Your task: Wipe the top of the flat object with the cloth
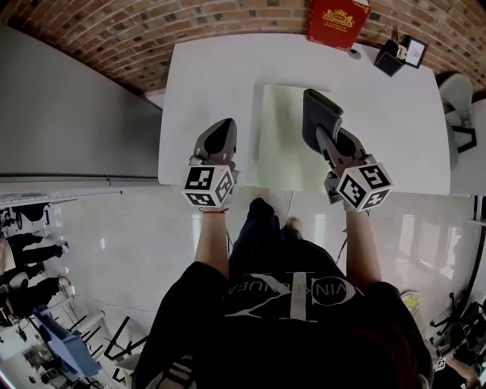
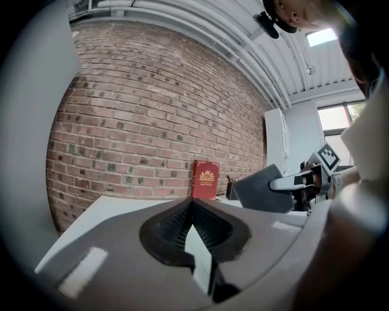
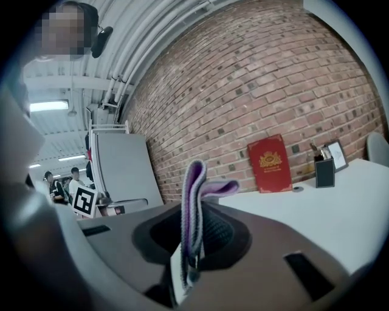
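We are reaching both forearms over the smooth white table (image 1: 205, 76). The left gripper (image 1: 223, 128) is keeping its jaws together, empty. The right gripper (image 1: 325, 137) is clamping a folded grey-purple cloth (image 1: 317, 110) above the pale flat sheet (image 1: 281, 148). A red book (image 1: 336, 21) is leaning against the brick wall (image 2: 152, 109).

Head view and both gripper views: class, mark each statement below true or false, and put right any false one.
1. The right gripper is shut on the cloth. True.
2. The left gripper has its jaws wide open. False: they are together, with nothing between them.
3. The red book stands at the far edge of the table. True.
4. The pale green sheet stands upright. False: it lies flat on the table.
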### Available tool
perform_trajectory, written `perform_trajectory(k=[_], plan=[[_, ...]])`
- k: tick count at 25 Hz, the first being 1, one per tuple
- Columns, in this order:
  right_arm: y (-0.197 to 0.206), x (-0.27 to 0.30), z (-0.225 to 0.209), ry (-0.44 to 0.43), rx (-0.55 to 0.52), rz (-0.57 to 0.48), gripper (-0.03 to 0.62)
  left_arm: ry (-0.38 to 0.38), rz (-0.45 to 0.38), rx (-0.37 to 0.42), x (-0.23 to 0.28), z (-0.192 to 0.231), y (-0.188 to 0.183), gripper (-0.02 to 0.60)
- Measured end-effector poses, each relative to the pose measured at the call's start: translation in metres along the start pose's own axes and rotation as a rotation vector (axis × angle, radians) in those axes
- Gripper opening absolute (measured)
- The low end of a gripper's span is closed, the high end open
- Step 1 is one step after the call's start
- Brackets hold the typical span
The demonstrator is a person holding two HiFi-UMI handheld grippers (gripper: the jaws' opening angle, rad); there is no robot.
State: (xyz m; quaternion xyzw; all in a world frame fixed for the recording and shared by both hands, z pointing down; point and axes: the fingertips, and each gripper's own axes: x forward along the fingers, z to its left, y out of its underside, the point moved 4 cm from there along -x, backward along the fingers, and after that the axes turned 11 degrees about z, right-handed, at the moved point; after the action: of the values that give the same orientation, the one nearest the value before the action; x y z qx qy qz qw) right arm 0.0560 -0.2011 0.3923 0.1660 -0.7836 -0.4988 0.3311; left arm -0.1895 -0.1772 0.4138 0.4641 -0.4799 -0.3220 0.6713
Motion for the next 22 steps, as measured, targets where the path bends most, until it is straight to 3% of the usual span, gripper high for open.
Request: perform_trajectory(k=[6, 13, 17, 22], plan=[[-0.010, 0.054, 0.008, -0.049, 0.023, 0.042, 0.051, 0.013, 0.022, 0.003, 0.017, 0.024, 0.003, 0.012], [-0.012, 0.134, 0.014, -0.082, 0.148, 0.147, 0.051, 0.026, 0.058, -0.001, 0.027, 0.046, 0.015, 0.012], [-0.007, 0.176, 0.015, -0.060, 0.182, 0.256, 0.051, 0.120, 0.101, 0.022, 0.041, 0.032, 0.033, 0.012], [0.018, 0.206, 0.005, -0.023, 0.182, 0.403, 0.051, 0.329, 0.217, 0.084, 0.065, -0.011, 0.064, 0.012]])
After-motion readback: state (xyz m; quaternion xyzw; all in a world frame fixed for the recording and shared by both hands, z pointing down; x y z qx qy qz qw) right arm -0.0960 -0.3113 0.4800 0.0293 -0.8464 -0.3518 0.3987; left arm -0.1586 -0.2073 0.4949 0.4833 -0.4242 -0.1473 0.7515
